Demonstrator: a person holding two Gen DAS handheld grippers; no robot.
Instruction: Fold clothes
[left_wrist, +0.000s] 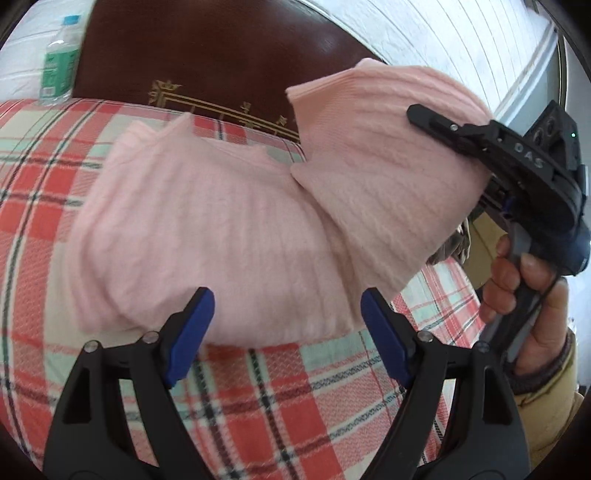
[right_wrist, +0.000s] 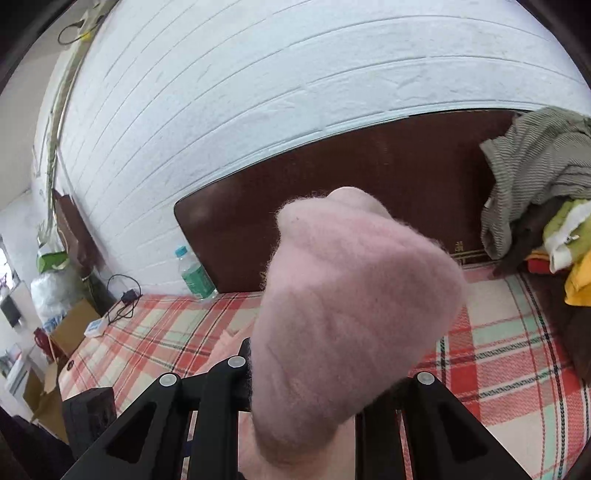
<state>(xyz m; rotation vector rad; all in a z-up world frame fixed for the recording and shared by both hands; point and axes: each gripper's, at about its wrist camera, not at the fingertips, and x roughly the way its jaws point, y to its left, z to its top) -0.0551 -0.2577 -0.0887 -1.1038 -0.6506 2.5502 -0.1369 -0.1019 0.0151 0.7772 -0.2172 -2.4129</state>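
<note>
A pink knit sweater (left_wrist: 207, 236) lies on the plaid bed sheet (left_wrist: 280, 402). My left gripper (left_wrist: 286, 332) is open and empty, its blue pads just at the sweater's near edge. My right gripper (left_wrist: 443, 147) comes in from the right, held by a hand, shut on a lifted part of the sweater that hangs over the rest. In the right wrist view the pink fabric (right_wrist: 351, 314) bulges between the fingers and hides the fingertips.
A dark wooden headboard (left_wrist: 207, 55) stands behind the bed, with a white panelled wall (right_wrist: 258, 92) above. A water bottle (left_wrist: 61, 59) stands at the bed's far left. A pile of other clothes (right_wrist: 546, 206) lies at the bed's far right.
</note>
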